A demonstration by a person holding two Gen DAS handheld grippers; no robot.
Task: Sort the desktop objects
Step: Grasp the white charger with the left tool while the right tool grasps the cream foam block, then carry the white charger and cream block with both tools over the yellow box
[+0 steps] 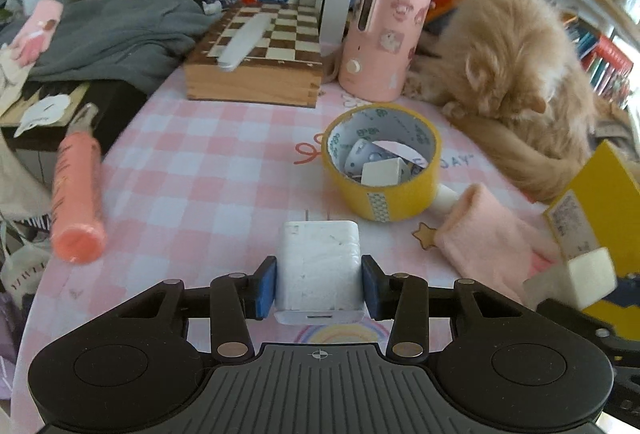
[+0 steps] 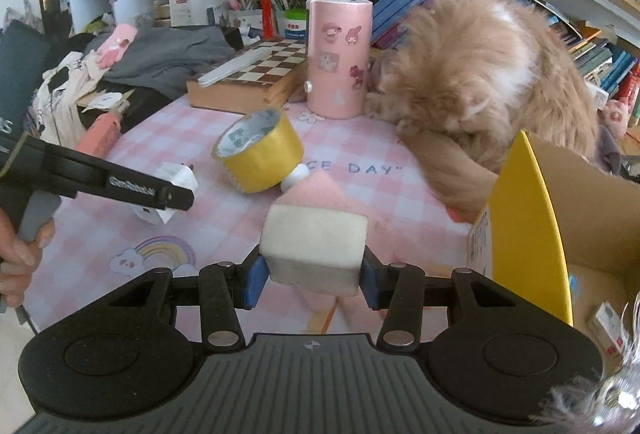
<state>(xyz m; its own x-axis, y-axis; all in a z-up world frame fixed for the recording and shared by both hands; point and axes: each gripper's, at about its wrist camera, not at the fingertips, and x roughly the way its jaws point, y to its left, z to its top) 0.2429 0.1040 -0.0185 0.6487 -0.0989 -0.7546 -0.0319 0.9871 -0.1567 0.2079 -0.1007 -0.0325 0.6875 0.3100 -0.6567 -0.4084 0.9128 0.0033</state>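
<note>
Two tongs [image 1: 319,284] [image 2: 311,277], one object each.

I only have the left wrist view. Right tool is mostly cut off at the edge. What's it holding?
Observer: A pale foam block, pinched between the pads of the right tool.
Operator: That yellow thing on my right edge, a panel or a box?
Observer: An open cardboard box with a yellow flap; its brown inside shows in the right view.
Operator: Anything in it already?
Observer: A small packet lies at the bottom.
Operator: Is my charger off the table?
Observer: Seems so: the right view shows the charger in the left tool, tilted above the cloth.
</note>
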